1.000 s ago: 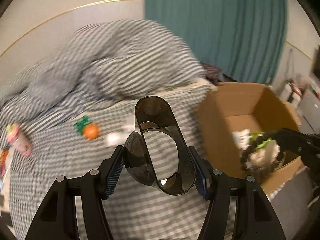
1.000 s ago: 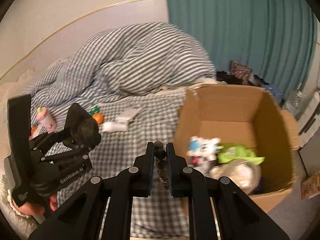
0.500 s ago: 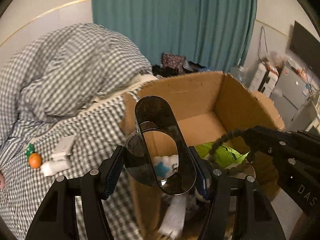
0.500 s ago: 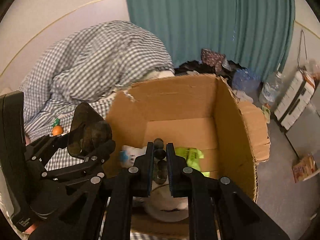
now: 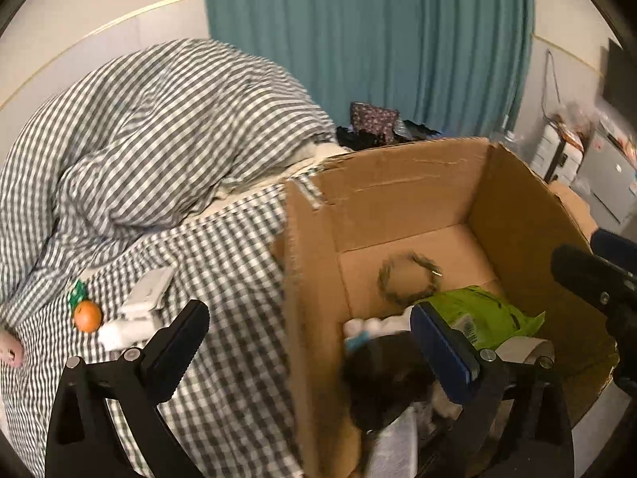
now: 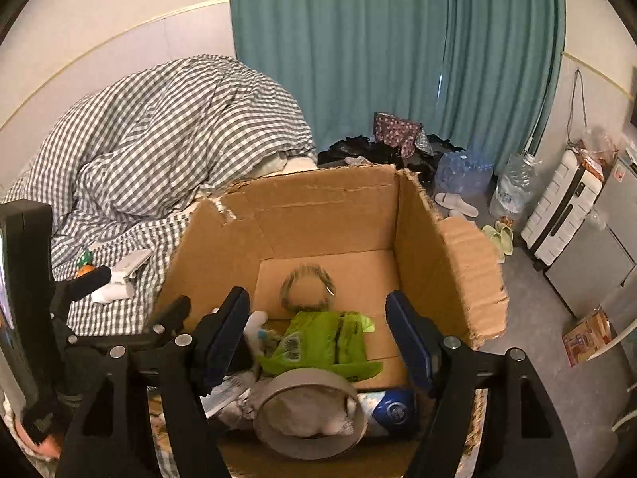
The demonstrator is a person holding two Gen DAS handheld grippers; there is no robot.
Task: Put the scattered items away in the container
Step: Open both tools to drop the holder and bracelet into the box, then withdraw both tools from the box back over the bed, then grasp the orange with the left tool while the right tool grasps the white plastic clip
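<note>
Bead bracelet (image 6: 305,287) now dropped into box (image 6: 438,239); both tongs opening, empty (labels unreadable).

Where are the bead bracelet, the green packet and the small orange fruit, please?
bead bracelet (image 6: 306,287), right wrist view, on its blurred left arc above the box floor.
green packet (image 6: 322,342), right wrist view, on its middle.
small orange fruit (image 5: 87,316), left wrist view, on its round middle, on the checked bedding.
</note>
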